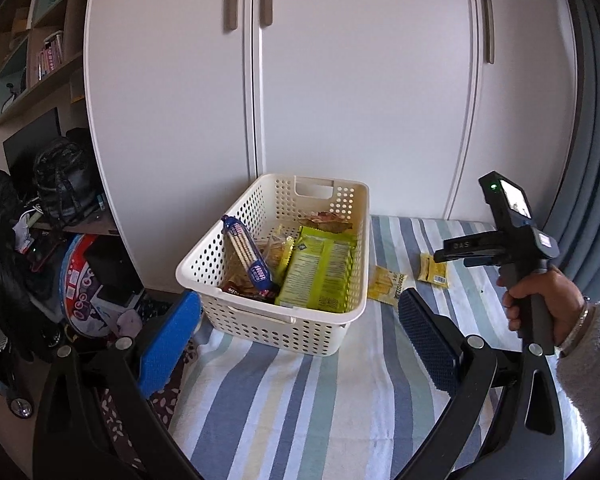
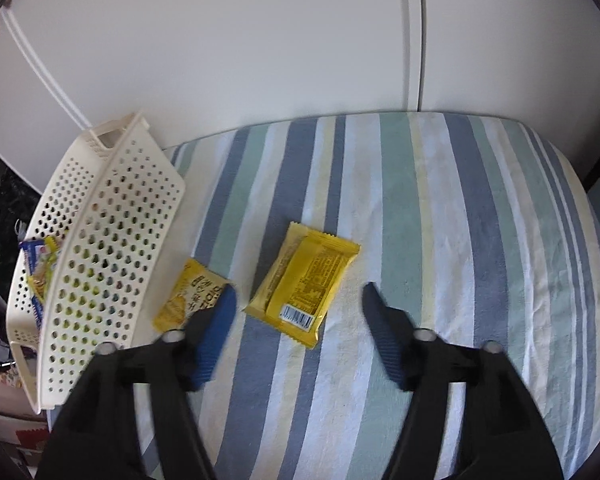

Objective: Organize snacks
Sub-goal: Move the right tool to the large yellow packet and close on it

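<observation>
A cream perforated basket (image 1: 236,312) (image 2: 100,248) stands on the striped cloth and holds several snacks: a green pack (image 1: 320,272), a blue-ended cracker sleeve (image 1: 246,256) and others. Two yellow packets lie on the cloth to its right: one (image 1: 386,286) (image 2: 190,296) beside the basket wall, one (image 1: 434,270) (image 2: 304,280) further out. My left gripper (image 1: 296,324) hovers open in front of the basket, holding nothing. My right gripper (image 2: 298,312) (image 1: 452,252) is open just above the outer yellow packet, one finger on each side, not touching it.
White wardrobe doors (image 1: 340,80) rise right behind the cloth-covered surface (image 2: 440,220). To the left, beyond its edge, sit bags and clutter (image 1: 60,240) with shelves (image 1: 40,48) above. A hand in a fuzzy sleeve (image 1: 548,300) holds the right gripper. Blue curtain (image 1: 596,120) hangs at right.
</observation>
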Demonstrator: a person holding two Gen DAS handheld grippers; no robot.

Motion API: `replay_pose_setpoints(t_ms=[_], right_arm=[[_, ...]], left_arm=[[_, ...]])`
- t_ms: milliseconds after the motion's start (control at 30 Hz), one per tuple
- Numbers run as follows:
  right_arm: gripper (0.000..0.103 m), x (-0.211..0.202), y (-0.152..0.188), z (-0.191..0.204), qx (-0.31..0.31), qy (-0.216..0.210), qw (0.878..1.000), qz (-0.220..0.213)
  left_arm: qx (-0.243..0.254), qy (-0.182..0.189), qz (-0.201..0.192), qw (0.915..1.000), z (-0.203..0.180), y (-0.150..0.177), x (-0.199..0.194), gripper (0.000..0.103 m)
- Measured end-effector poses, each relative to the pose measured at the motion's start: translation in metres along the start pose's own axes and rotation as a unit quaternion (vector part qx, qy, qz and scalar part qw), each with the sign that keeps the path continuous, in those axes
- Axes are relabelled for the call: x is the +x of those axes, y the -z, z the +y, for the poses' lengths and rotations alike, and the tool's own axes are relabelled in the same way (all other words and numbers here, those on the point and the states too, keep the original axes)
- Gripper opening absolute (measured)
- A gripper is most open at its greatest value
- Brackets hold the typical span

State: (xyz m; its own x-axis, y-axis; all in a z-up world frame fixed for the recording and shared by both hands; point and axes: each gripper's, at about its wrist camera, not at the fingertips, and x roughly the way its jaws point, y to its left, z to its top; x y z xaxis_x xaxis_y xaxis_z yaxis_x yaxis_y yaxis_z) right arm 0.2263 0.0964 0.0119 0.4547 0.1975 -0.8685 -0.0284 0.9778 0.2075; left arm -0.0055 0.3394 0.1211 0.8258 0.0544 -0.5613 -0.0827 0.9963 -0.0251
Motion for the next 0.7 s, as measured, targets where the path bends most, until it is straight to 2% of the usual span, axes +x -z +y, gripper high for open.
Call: replay_pose_setpoints(t_ms=[267,567,633,700], right_arm=[[0.067,0.038,-0.008,0.011,-0.006,0.03,0.999,0.024],[0.067,0.066,-0.023,0.018,-0.027,0.064,0.997,0.026],[0.064,0.069,-0.022,0.02,-0.048,0.078,0.995,0.026],[0.055,0.068,-0.018,0.023,-0.065,0.087,0.994,0.023]], left_arm=[[0.016,0.003,0.007,0.9998,-0.01,0.003,0.0,0.1],[0.027,0.011,0.014,0.9995,-0.02,0.003,0.005,0.1],[0.038,0.014,0.015,0.9991,-0.028,0.003,0.007,0.1],[0.048,0.018,0.015,0.9986,-0.035,0.002,0.009,0.1]])
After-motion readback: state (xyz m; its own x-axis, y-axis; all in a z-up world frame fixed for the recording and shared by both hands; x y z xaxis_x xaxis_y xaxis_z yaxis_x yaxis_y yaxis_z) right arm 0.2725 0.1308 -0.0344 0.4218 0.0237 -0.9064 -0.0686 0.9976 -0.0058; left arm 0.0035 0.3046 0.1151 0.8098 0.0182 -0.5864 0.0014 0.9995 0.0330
